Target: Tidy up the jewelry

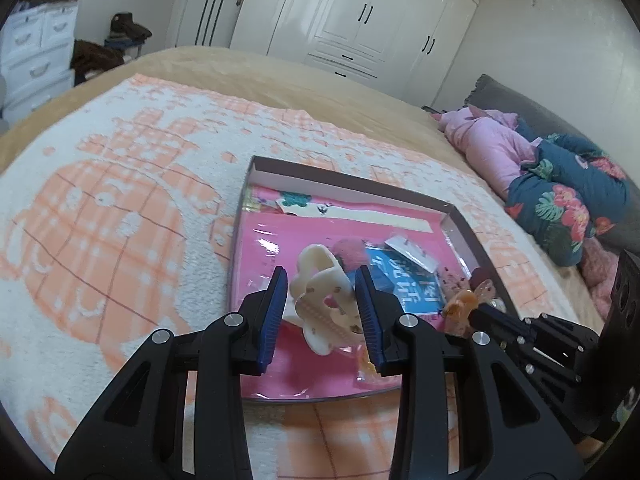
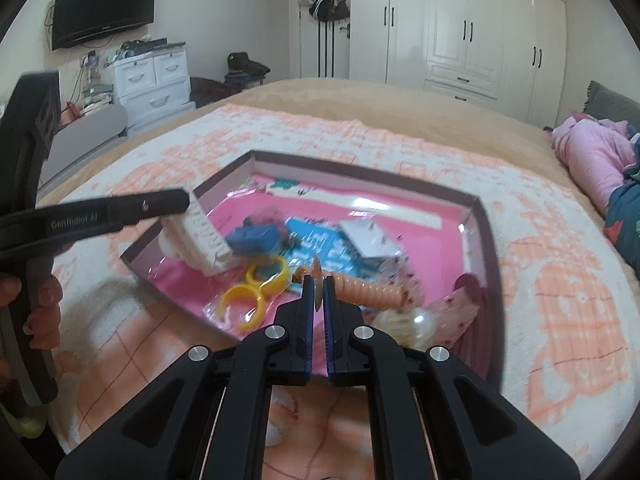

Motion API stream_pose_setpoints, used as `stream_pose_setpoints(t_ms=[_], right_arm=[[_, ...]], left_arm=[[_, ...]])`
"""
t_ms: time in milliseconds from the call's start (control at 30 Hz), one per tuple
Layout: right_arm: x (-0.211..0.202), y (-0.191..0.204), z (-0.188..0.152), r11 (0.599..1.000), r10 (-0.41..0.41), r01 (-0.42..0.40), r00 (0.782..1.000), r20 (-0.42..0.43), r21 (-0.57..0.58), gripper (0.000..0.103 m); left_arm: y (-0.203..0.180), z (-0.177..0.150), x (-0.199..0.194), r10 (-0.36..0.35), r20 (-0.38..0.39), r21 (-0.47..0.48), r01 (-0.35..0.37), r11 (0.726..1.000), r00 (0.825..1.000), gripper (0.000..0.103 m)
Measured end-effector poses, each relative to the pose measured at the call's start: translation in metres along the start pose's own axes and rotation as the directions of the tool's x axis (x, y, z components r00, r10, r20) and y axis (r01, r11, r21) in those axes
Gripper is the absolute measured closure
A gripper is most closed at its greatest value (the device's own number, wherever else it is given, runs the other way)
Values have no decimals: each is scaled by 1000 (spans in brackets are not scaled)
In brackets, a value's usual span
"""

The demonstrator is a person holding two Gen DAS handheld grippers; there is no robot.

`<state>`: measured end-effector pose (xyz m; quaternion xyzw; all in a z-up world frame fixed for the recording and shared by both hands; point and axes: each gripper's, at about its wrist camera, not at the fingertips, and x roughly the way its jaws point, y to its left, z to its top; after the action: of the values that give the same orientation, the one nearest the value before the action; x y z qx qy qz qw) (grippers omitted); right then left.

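Left jaws (image 1: pixel 322 304) gripping cream hair claw (image 1: pixel 320 300), right jaws (image 2: pixel 318 292) pinching orange clip (image 2: pixel 317 280), tray (image 2: pixel 486 240) cluttered.

light: bright, even | blur: right view | edges: fisheye-bent, dark corners

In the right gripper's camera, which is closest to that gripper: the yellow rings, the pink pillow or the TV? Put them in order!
Measured from the right gripper:
1. Yellow rings, just left of it, in the box.
2. Pink pillow, far right on the bed.
3. TV, on the far wall, upper left.
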<state>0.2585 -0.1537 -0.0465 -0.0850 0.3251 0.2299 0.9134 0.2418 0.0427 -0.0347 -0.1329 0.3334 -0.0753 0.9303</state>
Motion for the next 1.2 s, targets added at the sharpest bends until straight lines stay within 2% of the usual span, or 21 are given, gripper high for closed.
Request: stream_pose_setpoints(t_ms=[200, 267, 333, 567, 700, 767, 933, 1033, 1100, 1200], right_arm=[[3, 7, -11, 999, 41, -40, 999, -31, 12, 89], [0, 8, -14, 999, 51, -51, 998, -35, 19, 79], [-5, 8, -17, 998, 56, -56, 998, -34, 23, 77], [-25, 1, -28, 997, 55, -54, 998, -16, 62, 63], [-38, -5, -34, 995, 39, -39, 999, 2, 89, 53], [-45, -10, -36, 994, 25, -26, 1000, 15, 101, 43], [-66, -21, -42, 991, -2, -6, 998, 58, 135, 28], [-77, -25, -46, 990, -17, 6, 997, 79, 139, 27], [-84, -27, -49, 990, -40, 27, 995, 89, 136, 20], [-94, -32, -53, 987, -53, 36, 993, 103, 156, 17]], left_arm=[[2, -3, -3, 16, 0, 8, -16, 1000, 1000, 75], [3, -4, -4, 23, -2, 6, -23, 1000, 1000, 72], [5, -6, -3, 29, -9, 2, -29, 1000, 1000, 65], [4, -15, -8, 48, -24, 17, -48, 999, 999, 53], [-1, -20, -16, 56, -16, 32, -55, 998, 998, 47], [-3, -22, -20, 60, -13, 40, -60, 997, 998, 45], [-14, -27, -33, 64, 1, 68, -64, 996, 998, 37], [-19, -30, -40, 59, 7, 81, -59, 995, 998, 30], [-24, -33, -46, 52, 14, 92, -53, 994, 999, 26], [-31, -36, -54, 48, 27, 108, -50, 993, 999, 19]])
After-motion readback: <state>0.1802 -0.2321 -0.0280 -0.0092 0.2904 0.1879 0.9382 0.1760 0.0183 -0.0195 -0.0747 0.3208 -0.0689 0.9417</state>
